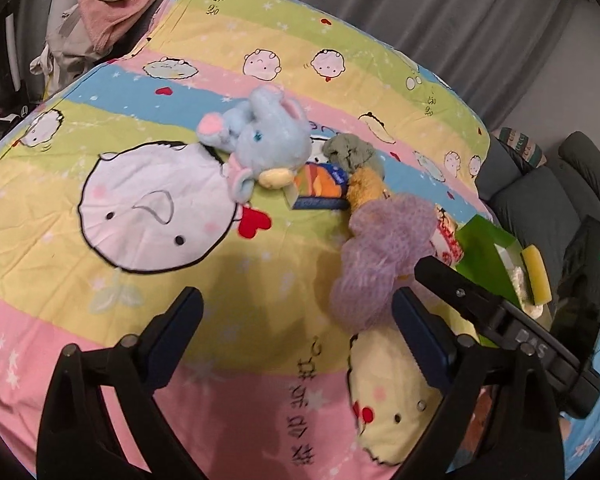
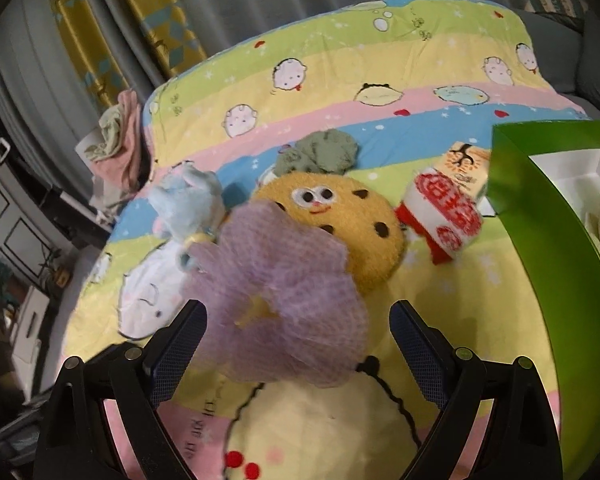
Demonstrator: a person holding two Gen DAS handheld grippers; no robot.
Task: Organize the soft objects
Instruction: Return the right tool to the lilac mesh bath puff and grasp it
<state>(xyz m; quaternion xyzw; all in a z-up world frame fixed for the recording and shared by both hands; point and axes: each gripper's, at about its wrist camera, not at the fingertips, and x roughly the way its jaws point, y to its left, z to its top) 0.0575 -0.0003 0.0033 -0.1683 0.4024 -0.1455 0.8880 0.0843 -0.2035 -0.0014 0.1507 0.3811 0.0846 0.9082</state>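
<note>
On the bed, over a striped cartoon quilt (image 1: 140, 240), we hold both grippers low with the jaws spread wide. Our left gripper (image 1: 298, 320) has only bare quilt between its jaws, and the near left half of the bed lies clear of toys. Our right gripper (image 2: 298, 332) has the purple mesh bath puff (image 2: 284, 300) between its jaws, but the pads stand apart from it on both sides, gripping nothing.

Behind the puff, touching it, lies one round yellow cookie plush (image 2: 340, 224). We count one blue elephant plush (image 1: 264, 140) to the left, one grey-green crumpled cloth (image 1: 350, 152) at the back, one small blue and orange packet (image 1: 320, 186) between elephant and cookie, and one red and white noodle-cup plush (image 2: 444, 216) to the right. At the bed's right edge stands one green box (image 2: 548, 240), open, with a yellow sponge (image 1: 536, 280) inside. Beyond the far left corner sits a heap of towels (image 1: 112, 12).
</note>
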